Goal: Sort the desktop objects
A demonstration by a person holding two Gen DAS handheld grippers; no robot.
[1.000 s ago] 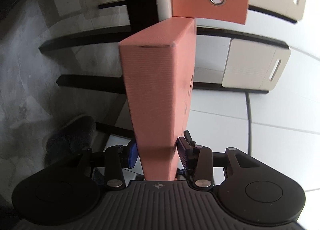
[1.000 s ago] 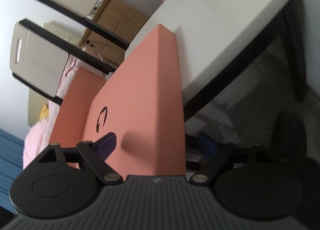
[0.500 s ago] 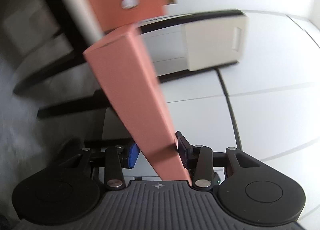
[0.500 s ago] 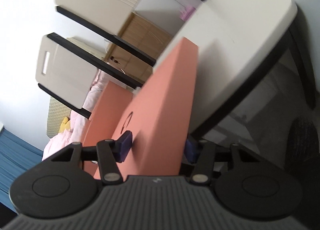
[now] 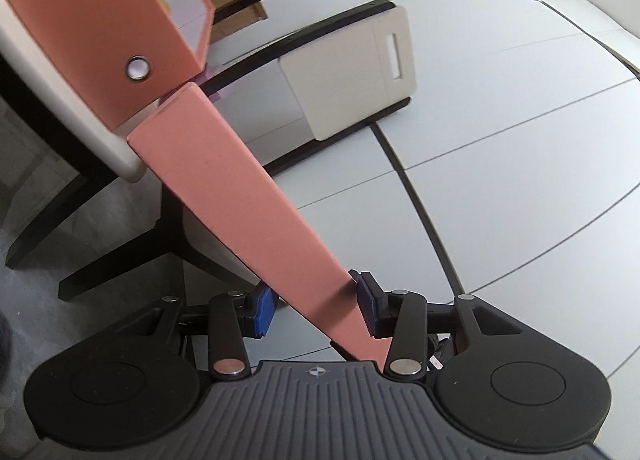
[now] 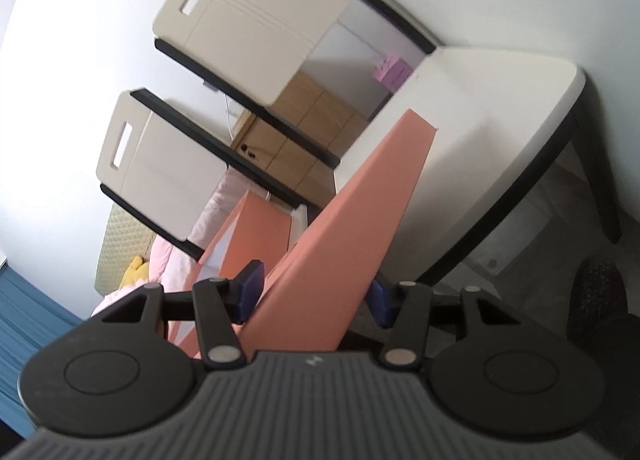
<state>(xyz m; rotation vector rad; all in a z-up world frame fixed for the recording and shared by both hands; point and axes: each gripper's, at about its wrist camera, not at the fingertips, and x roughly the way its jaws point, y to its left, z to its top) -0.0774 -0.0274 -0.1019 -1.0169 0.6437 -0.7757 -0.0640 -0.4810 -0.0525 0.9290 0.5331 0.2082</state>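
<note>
White wall panels and two cream chair backs (image 5: 352, 71) fill the background, with the cream tabletop (image 6: 472, 131) lying between them and the cameras. Nearest each lens, a salmon box lid (image 5: 240, 195) runs away from the jaws. The left gripper (image 5: 316, 308) is clamped on one end of it, both blue pads pressed to its faces. The right gripper (image 6: 316, 296) also has the lid between its jaws; its far pad (image 6: 378, 302) touches, but the near pad (image 6: 250, 292) seems a shade off the face, so I cannot tell whether that grip is firm. The lid is held in the air at the table's edge, its long axis pointing forward and up from the left jaws, its far end just beside the salmon storage box (image 5: 100, 15) standing on the table. That box shows a metal eyelet and a soft toy inside. Judging by this, the step is carrying the lid to the box; both ends should stay level with each other and the lid square over the opening before lowering.
</note>
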